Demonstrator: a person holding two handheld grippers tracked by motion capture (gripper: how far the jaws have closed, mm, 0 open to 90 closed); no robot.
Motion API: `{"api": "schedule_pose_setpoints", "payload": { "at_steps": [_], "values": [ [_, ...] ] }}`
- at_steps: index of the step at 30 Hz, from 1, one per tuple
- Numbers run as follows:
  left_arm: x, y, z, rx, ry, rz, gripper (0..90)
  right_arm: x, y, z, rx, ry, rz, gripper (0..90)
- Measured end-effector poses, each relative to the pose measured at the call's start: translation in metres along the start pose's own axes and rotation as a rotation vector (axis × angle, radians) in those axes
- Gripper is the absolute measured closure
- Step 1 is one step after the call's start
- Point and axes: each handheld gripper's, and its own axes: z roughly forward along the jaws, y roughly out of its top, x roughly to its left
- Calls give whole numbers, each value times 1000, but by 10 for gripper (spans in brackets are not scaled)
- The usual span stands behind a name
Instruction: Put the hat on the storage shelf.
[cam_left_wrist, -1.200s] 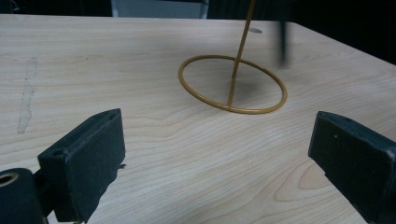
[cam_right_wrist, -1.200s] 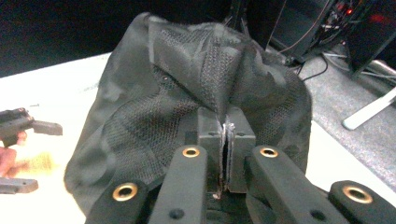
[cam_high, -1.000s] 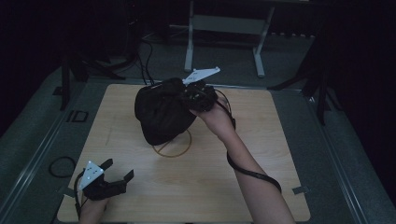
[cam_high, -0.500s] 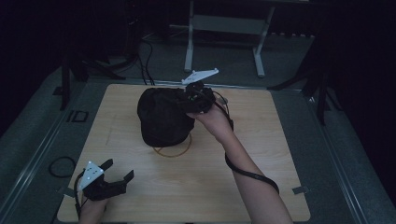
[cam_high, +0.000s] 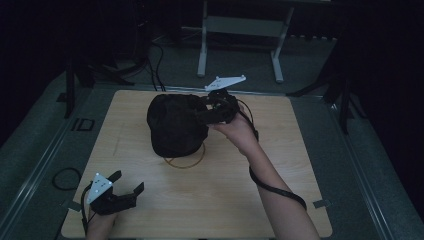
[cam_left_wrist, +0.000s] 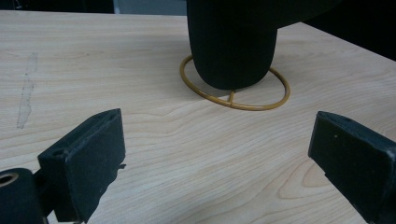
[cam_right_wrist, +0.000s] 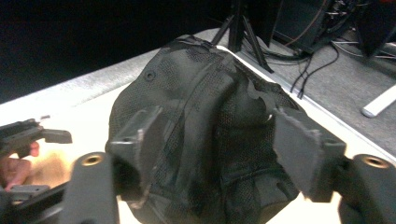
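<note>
A black mesh cap (cam_high: 175, 124) sits over a stand with a gold wire ring base (cam_high: 185, 161) at the middle of the wooden table (cam_high: 215, 200). My right gripper (cam_high: 202, 112) is at the cap's right side. In the right gripper view its jaws stand apart on either side of the cap (cam_right_wrist: 205, 121), so the right gripper (cam_right_wrist: 217, 140) is open. My left gripper (cam_high: 129, 181) rests open at the table's front left corner. The left gripper (cam_left_wrist: 215, 154) has bare wood between its jaws, and the cap (cam_left_wrist: 231, 42) and ring (cam_left_wrist: 233, 91) are farther off.
The table is bare wood around the cap. A grey floor surrounds it, with a metal frame stand (cam_high: 240, 30) and cables (cam_high: 155, 60) behind the far edge. A cable loop (cam_high: 65, 177) lies off the table's left side.
The cap has sunk a little and looks more compact over the ring. My right gripper has shifted slightly at the cap's right side. The left gripper has not moved.
</note>
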Motion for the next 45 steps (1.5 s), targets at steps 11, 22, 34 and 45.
{"api": "schedule_pose_setpoints", "payload": {
  "at_steps": [11,22,34,45],
  "values": [
    [1,-1,0,6,4,2,46,-1,-17,-10,-3,19,-35,126],
    [0,-2,1,14,6,11,45,-5,-32,-20,-45,-8,-58,125],
    [-1,-3,1,20,3,20,45,-6,-49,-23,-34,-17,-61,125],
    [-1,-4,1,16,-2,21,46,-9,-74,-26,-19,-18,-51,126]
  ]
}}
